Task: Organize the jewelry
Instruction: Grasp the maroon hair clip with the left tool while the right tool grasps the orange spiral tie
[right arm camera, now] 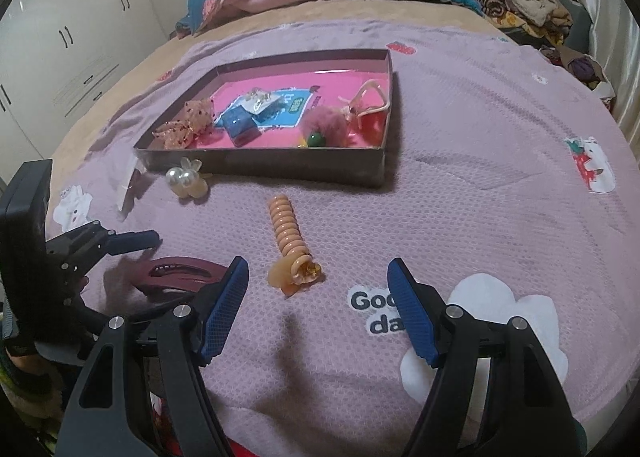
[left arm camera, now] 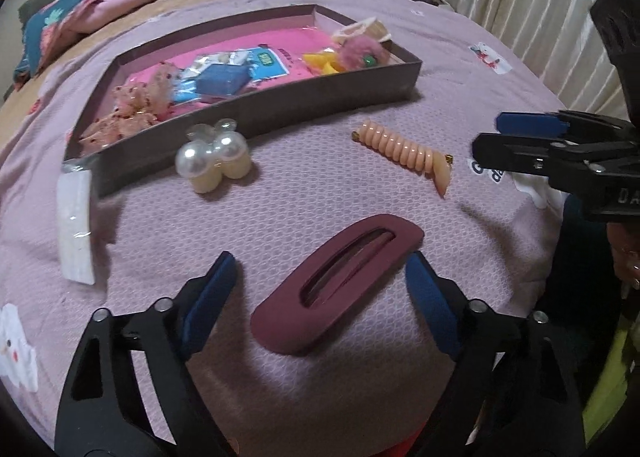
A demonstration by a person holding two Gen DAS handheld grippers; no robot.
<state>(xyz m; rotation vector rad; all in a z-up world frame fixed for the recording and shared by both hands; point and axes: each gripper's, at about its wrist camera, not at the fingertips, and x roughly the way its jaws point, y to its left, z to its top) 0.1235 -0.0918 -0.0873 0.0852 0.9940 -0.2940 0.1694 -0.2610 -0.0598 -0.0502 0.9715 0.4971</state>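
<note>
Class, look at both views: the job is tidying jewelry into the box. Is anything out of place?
Yes. Three hair pieces lie loose on the purple bedspread outside the box: the maroon clip, the peach spiral clip and the pearl clip, which sits against the box's front wall. Nothing looks broken or spilled.

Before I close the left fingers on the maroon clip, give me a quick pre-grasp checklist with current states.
1. maroon hair clip sits between the left gripper fingers: ok.
2. Fingers touching the clip: not ok, gaps show on both sides.
3. Clip free of neighbours, peach spiral clip apart: ok.
4. right gripper empty, clear of the clip: ok.
5. tray has open space: ok.
6. Clip lies flat on the blanket: cannot tell.
</note>
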